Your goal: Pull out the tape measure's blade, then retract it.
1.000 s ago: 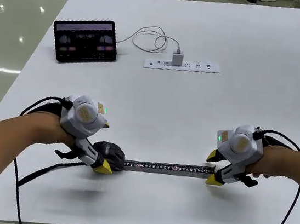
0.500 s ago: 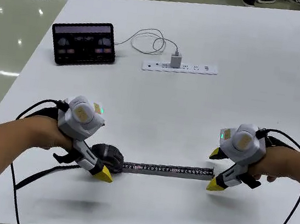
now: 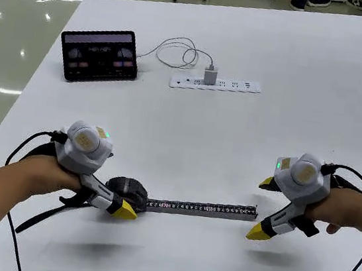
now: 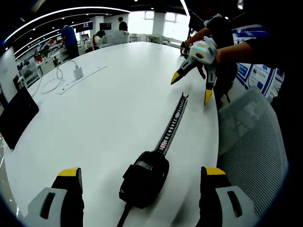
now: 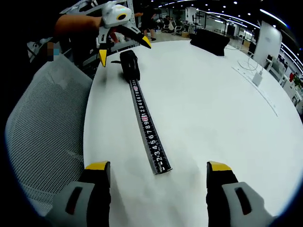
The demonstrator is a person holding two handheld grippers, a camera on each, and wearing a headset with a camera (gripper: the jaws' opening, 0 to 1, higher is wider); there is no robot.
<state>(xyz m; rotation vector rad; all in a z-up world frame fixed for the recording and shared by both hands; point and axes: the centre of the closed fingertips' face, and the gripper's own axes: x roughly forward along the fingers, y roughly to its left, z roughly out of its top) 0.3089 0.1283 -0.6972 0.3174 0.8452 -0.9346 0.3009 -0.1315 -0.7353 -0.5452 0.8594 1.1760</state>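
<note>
A black tape measure case (image 3: 127, 188) lies on the white table (image 3: 247, 137), and its blade (image 3: 201, 209) stretches flat to the right. My left gripper (image 3: 119, 197) stands open around the case's left side, jaws apart on either side of the case (image 4: 144, 178) without pinching it. My right gripper (image 3: 261, 207) is open just past the blade's free end, one yellow tip above it and one below. In the right gripper view the blade's end (image 5: 160, 166) lies between the open jaws of the right gripper (image 5: 157, 166), untouched.
A dark tablet (image 3: 100, 55) stands at the back left, beside a white power strip (image 3: 214, 84) with a charger and a looped cable. A grey mesh chair (image 5: 45, 123) sits by the near table edge. Gripper cables trail off both sides.
The right gripper let go of the blade's end and opened, drawing back slightly. The left gripper released the case and slid a little left. The blade stays pulled out.
</note>
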